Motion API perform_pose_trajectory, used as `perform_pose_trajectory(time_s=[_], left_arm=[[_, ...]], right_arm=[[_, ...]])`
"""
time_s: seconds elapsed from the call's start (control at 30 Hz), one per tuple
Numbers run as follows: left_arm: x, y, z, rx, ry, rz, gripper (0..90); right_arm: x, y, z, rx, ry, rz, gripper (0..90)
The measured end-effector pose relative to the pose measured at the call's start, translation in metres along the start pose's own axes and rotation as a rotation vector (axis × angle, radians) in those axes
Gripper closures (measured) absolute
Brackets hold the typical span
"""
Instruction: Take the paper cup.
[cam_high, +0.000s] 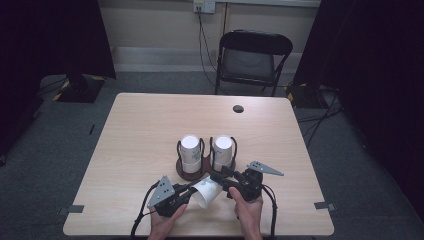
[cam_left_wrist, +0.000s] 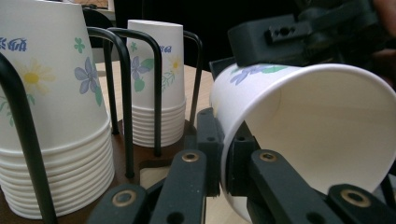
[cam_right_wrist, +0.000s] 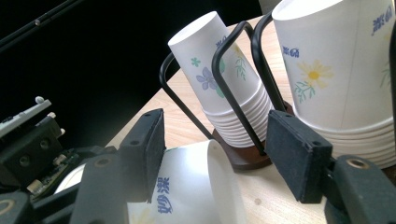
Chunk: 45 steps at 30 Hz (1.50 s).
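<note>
Recording studio — black curtains (cam_high: 45, 35), taped floor (cam_high: 75, 209).

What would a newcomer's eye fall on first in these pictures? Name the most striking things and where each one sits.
A flowered paper cup lies on its side at the table's near edge, gripped between the left tool at its rim and the right tool near its base. Just behind stand two upside-down cup stacks in a black wire holder.

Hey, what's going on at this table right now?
A person holds a loose paper cup on its side between two hand-held tools, near the table's front edge. The left tool pinches the cup's rim; the right tool grips its body near the bottom. Just behind, a dark holder with wire hoops keeps two stacks of upturned cups upright.
</note>
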<state>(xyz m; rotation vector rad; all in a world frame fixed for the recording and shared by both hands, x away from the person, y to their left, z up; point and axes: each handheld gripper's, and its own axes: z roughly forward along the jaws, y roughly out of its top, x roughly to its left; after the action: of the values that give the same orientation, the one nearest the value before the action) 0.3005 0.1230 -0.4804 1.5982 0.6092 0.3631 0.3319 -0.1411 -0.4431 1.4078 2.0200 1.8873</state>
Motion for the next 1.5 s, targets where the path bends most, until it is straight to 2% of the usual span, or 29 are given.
perform_pose_trajectory(time_s=[0.27,0.33,0.4,0.5,0.8,0.93,1.07,1.23,1.5], left_arm=[[0.000,0.006,-0.001,0.003,-0.024,-0.004,87.3],[0.000,0.008,0.000,0.018,-0.020,-0.002,87.5],[0.001,0.011,0.001,0.036,-0.014,0.003,87.7],[0.003,0.013,0.001,0.050,-0.018,0.005,87.8],[0.011,0.020,0.000,0.134,-0.040,0.017,87.9],[0.016,0.025,-0.001,0.162,-0.054,0.020,87.9],[0.019,0.031,0.000,0.176,-0.074,0.022,87.9],[0.023,0.038,0.003,0.209,-0.099,0.020,87.8],[0.027,0.048,0.007,0.255,-0.139,0.010,87.8]], right_arm=[[-0.001,0.001,0.000,0.007,-0.008,-0.032,38.0],[0.000,0.003,-0.001,0.014,-0.021,-0.070,37.5],[0.000,0.004,-0.004,-0.003,-0.003,-0.096,36.5],[0.000,0.005,-0.005,-0.002,-0.004,-0.115,36.1],[0.002,0.005,-0.013,-0.007,0.013,-0.190,35.9],[0.005,0.005,-0.016,0.000,0.023,-0.255,36.5],[0.007,0.005,-0.019,0.007,0.037,-0.296,36.7],[0.013,0.005,-0.022,0.020,0.080,-0.365,36.4],[0.025,0.004,-0.022,0.059,0.132,-0.487,24.8]])
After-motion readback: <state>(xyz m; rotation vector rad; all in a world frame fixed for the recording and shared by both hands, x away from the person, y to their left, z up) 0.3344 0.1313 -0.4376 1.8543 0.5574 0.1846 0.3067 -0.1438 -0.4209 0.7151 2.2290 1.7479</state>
